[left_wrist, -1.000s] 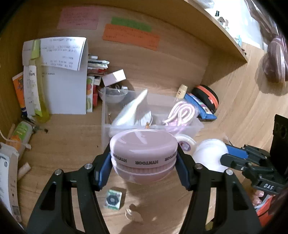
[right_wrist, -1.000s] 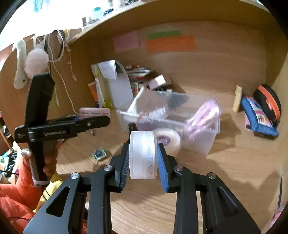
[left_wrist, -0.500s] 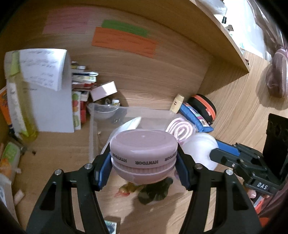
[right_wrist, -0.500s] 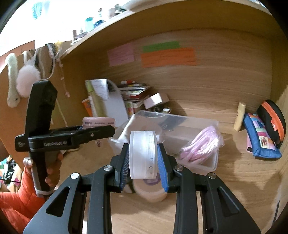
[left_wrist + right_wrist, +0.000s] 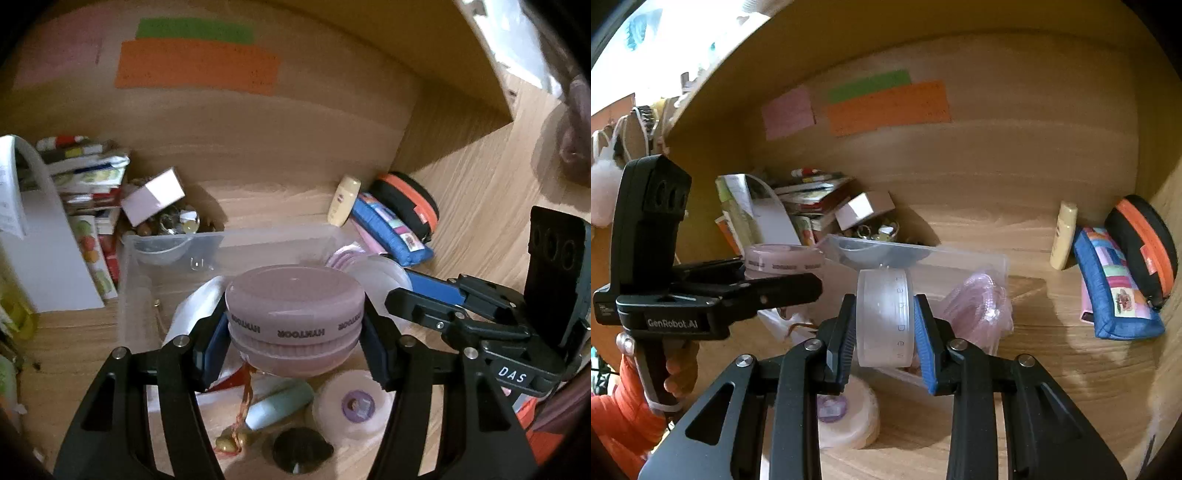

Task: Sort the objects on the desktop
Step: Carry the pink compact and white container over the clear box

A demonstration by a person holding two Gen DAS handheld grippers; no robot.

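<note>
Left gripper [image 5: 293, 332] is clamped on a round pink case [image 5: 293, 314], pads on opposite sides of its rim, lid uppermost, held level above the near part of the clear plastic bin [image 5: 127, 280]. The case looks like rigid moulded plastic in two halves with a seam round the middle – probably light, smooth and a little slippery; the present hold across the widest part at the seam seems the safest, since pinching higher could pop the lid. Below the left claw lie a pale blue tube [image 5: 279, 402], a dark round object [image 5: 301, 452] and a white tape roll [image 5: 351, 410]; whether these sit inside the bin or on the desk in front of it I cannot tell, as the bin's near wall is hidden by the case and fingers. To the right, the right gripper [image 5: 884, 321] is closed on a translucent round container [image 5: 884, 319], held on edge with its flat faces against the pads, just in front of the bin's near wall. Likely stiff, light plastic – smooth faces, so it may rotate or slip if the squeeze slackens. Its lettering is only partly legible and its contents are not visible. Beyond the right claw a pink coiled cord [image 5: 975, 302] lies inside the bin; the bin's far contents are blurred.
</note>
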